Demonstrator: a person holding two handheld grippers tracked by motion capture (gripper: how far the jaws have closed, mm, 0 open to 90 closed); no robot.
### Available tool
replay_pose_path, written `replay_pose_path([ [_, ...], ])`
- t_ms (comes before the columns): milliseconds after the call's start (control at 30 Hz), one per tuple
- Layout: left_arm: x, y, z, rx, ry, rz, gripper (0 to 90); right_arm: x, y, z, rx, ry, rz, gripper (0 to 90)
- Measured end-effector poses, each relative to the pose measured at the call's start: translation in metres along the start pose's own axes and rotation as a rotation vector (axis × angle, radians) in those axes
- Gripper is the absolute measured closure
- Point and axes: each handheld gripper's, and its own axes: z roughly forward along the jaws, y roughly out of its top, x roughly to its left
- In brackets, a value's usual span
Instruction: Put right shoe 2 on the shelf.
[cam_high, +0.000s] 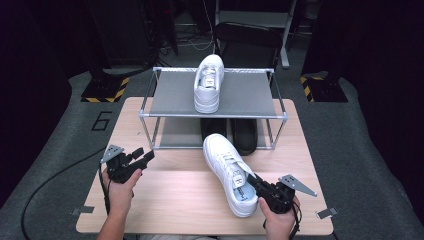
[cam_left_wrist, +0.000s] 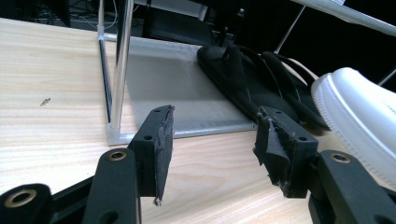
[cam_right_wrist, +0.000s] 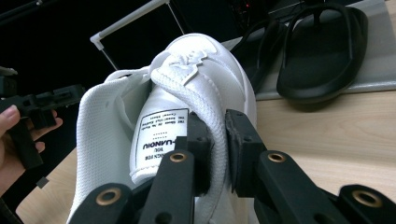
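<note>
While right claw (cam_right_wrist: 219, 154) pinches its collar | white sneaker (cam_high: 230, 172), laced | left claw (cam_left_wrist: 212, 147) agape

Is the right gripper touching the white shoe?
Touching: in the right gripper view, right gripper has its jaws clamped on the white shoe's collar edge.

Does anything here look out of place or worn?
Yes. One white shoe lies slantwise on the table, pinched at its collar by the right gripper, while its mate sits squarely on the rack. The left gripper is open, and the padding on its fingers looks torn and frayed.
</note>
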Motion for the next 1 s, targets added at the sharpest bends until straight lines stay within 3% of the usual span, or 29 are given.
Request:
replay_pose_path([
  [700,0.003,0.001,-0.003,-0.013,0.009,-0.017,46.8,-0.006,0.032,-0.036,-0.071,-0.008,0.029,80.4],
  [1000,0.004,0.001,-0.004,-0.008,0.008,-0.014,46.8,0.000,0.041,-0.041,-0.127,-0.027,-0.016,80.3],
])
